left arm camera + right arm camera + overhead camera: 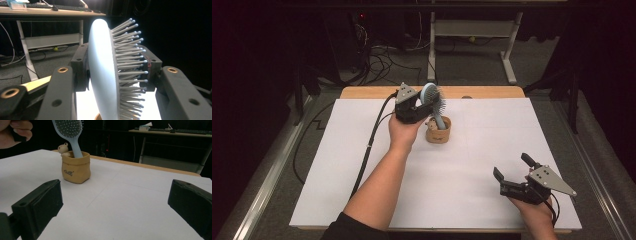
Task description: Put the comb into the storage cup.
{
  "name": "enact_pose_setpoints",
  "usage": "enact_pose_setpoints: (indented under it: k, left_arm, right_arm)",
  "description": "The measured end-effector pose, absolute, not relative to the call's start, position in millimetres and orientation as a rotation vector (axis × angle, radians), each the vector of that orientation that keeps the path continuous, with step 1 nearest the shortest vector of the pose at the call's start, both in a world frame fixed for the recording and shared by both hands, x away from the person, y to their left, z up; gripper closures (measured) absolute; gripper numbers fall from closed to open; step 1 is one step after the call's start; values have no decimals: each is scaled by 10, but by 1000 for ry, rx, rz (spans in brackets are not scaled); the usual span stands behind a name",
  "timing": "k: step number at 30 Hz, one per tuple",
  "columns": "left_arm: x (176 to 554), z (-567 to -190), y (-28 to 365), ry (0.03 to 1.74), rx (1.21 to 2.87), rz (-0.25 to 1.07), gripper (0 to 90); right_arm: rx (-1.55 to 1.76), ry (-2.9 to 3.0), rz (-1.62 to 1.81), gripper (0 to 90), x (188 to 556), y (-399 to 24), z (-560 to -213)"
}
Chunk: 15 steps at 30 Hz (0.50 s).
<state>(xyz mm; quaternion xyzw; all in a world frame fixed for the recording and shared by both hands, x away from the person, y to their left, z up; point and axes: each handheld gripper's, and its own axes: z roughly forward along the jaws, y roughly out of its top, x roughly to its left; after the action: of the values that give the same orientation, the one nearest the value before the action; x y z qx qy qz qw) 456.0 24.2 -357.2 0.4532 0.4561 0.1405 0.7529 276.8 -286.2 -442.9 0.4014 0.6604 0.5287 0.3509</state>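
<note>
The landmark was the tan pouch (pixel 438 130), standing upright on the white table sheet (pixel 362 190) a little toward the far edge. A small bear figure (pixel 63 148) sat at the pouch rim on the left gripper's side.

The hairbrush (pixel 434 101) stood with its handle end down inside the pouch and its head above the rim. Its long axis ran close to vertical, leaning slightly away from plumb. In the left gripper view, the pale back of the brush head (pixel 101 70) faced one jaw and the bristles (pixel 130 62) faced the other.

The left gripper (pixel 412 106) was directly above and just beside the pouch, on its left. Its jaws were closed onto the brush head, one on the smooth back and one against the bristle tips, so the grip ran across the head and not along the handle.

The right gripper (pixel 511 176) was well apart from the pouch, near the person's edge of the sheet and to the right. Its jaws stood wide and held nothing, and pointed toward the pouch.

Judgement: the left hand was the nearer by far and controlled the brush. Any lift or lowering would have to follow the handle's axis, straight along the pouch opening, or the soft wall might tip.
</note>
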Motion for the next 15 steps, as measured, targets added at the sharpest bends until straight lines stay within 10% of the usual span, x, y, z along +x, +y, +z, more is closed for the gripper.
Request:
enact_pose_setpoints:
  k: [15]
  left_arm:
    - [4598,-3596,312,994,1020,328,452]
  right_arm:
    - [1034,1712,1367,1,2766,-2854,-4433]
